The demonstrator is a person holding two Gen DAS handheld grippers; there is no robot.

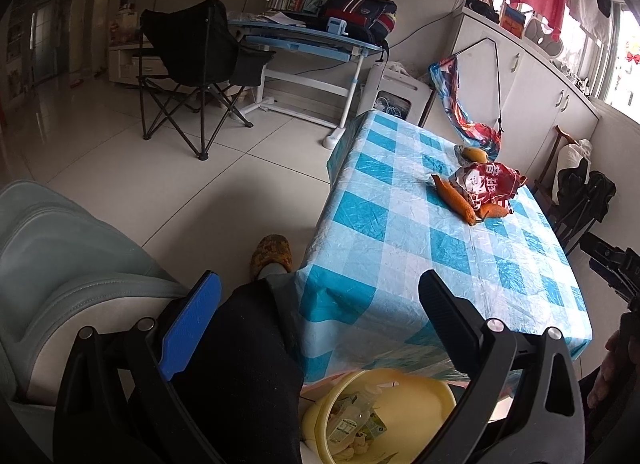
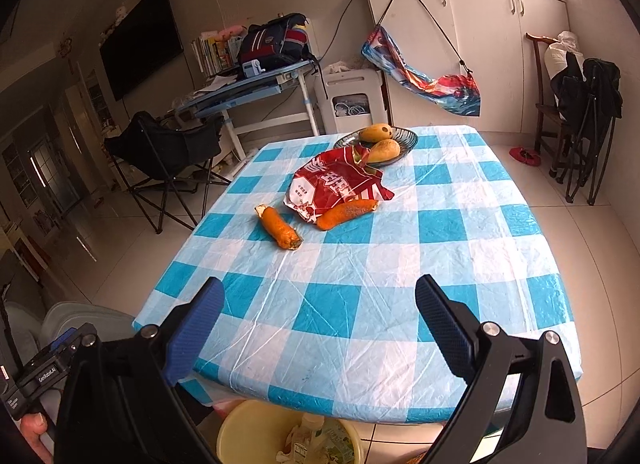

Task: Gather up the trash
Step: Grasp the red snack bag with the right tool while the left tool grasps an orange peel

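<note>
A crumpled red snack bag lies mid-table on the blue-checked cloth, with an orange peel piece to its left and another against its front edge. The bag and peels also show in the left wrist view, far right. A yellow basin holding wrappers sits on the floor below the table's near edge; it shows in the left wrist view too. My right gripper is open and empty above the near table edge. My left gripper is open and empty, low beside the table.
A dark plate with two yellow fruits stands behind the bag. My leg in black trousers and a slipper are left of the table. A grey sofa, folding chair and desk stand around.
</note>
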